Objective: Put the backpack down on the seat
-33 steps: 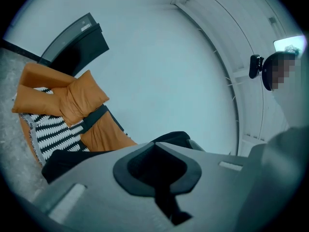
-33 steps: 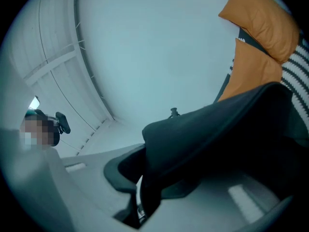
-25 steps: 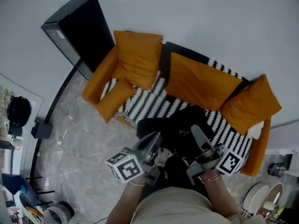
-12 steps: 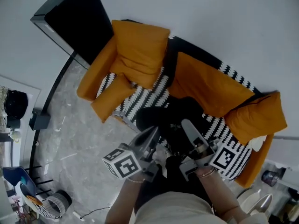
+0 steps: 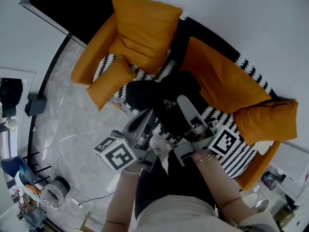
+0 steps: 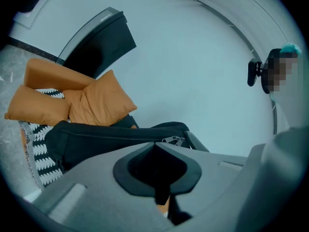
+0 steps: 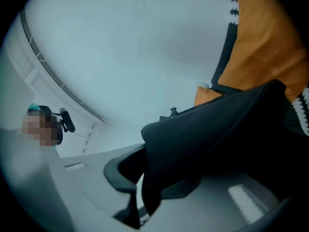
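floor (image 5: 67, 129): grey and marbled, it ran along the front edge of the sofa (image 5: 246, 153), on my side of it.
wall (image 5: 231, 13): pale and plain, directly behind the sofa's back.
sofa: I saw it from steeply above. It had a black-and-white patterned seat and orange arms.
black cabinet (image 5: 72, 4): it stood just past the sofa's left arm, against the wall.
cushions: three large orange ones leaned on the sofa's back, at the left end (image 5: 142, 28), in the middle (image 5: 222, 76) and at the right end (image 5: 265, 120). A smaller one (image 5: 108, 83) lay on the seat by the left arm.
backpack (image 5: 154, 93): black, it was over the sofa's seat near the front edge, between the left and middle back cushions. In the left gripper view its far end lay against the patterned seat. I could not tell whether its whole weight rested there.
left gripper (image 5: 148, 116): it reached in from the sofa's front to the near side of the backpack. Its jaws were drawn almost together, and a thin dark strip of the backpack was pinched between the pads.
right gripper (image 5: 182, 103): just beside the left one, further toward the sofa's right end. Its jaws stood a narrow gap apart, clamped on a fold of the backpack's black fabric.
zip pulls (image 6: 175, 140): small and metal, on the backpack's top edge, on the side toward the sofa's back.
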### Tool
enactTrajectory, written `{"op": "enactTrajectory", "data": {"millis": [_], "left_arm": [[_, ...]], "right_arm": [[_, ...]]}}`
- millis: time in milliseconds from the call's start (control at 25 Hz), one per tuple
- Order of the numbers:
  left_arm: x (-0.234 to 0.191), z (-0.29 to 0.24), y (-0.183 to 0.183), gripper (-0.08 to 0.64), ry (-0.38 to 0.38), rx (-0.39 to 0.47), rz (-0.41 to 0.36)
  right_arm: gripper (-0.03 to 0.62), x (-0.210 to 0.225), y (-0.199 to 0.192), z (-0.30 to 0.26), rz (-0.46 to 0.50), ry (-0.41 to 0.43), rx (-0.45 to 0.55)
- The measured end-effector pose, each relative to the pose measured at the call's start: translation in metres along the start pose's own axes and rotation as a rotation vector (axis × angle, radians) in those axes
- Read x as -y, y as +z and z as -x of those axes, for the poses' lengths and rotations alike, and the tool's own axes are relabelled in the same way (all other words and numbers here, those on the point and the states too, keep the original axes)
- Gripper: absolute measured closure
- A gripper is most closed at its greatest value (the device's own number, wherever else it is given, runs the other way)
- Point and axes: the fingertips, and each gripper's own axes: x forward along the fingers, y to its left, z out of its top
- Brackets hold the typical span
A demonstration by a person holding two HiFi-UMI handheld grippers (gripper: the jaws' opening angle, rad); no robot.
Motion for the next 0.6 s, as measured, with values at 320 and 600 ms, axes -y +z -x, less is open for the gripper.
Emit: {"op": "enactTrajectory", "data": {"millis": [320, 600], "left_arm": [[-0.035, -0.032, -0.022, 0.554, 0.054, -0.034, 0.037], [-0.044, -0.060, -0.047, 0.554, 0.041, -0.066, 0.065]], "right_arm": [[0.515, 0.067, -0.004, 0.005, -0.022, -0.105, -0.065], [0.515, 0.106, 0.002, 0.037, -0.051, -0.182, -0.063]]}}
